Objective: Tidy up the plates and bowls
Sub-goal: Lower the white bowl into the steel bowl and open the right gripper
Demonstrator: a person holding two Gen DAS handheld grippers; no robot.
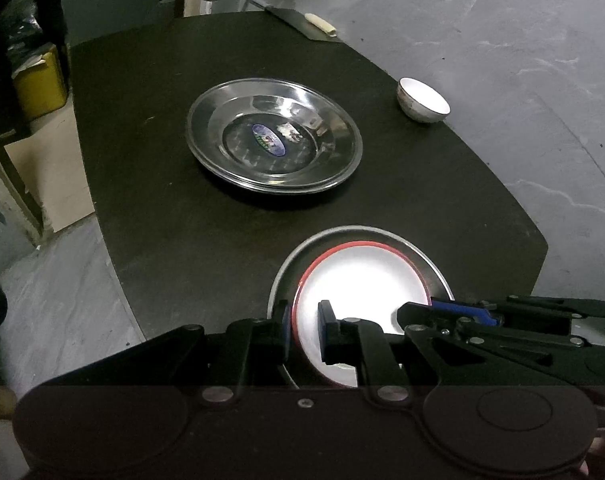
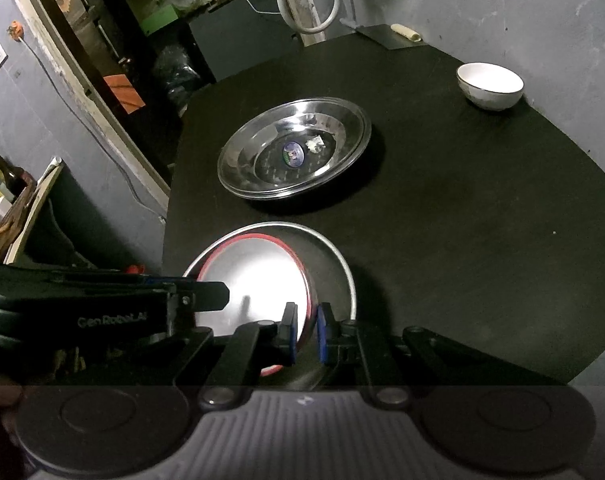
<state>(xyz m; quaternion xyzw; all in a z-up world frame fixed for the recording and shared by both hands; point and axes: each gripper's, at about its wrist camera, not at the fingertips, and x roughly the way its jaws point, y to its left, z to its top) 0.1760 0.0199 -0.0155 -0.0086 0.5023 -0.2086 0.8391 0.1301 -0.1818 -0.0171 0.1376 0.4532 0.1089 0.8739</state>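
We are gripping the red-rimmed white plate (image 1: 362,280) with both tongs, left tongs (image 1: 304,320) and right tongs (image 2: 306,328) clamped on opposite rims, over a steel plate (image 2: 334,252). The steel stack (image 1: 274,136) is waiting mid-worktop (image 1: 142,208); the white bowl (image 1: 422,100) is sitting untouched, far corner.

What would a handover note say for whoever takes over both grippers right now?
Left gripper: shut on the left rim of the red-rimmed white plate.
Right gripper: shut on the same plate's right rim.
Layout: that plate is over a steel plate at the near table edge; whether it rests in it is unclear. Stacked steel plates sit mid-table, a white bowl at the far right.
Done: both grips made.
Left: probably settle the plate, then deal with the bowl.
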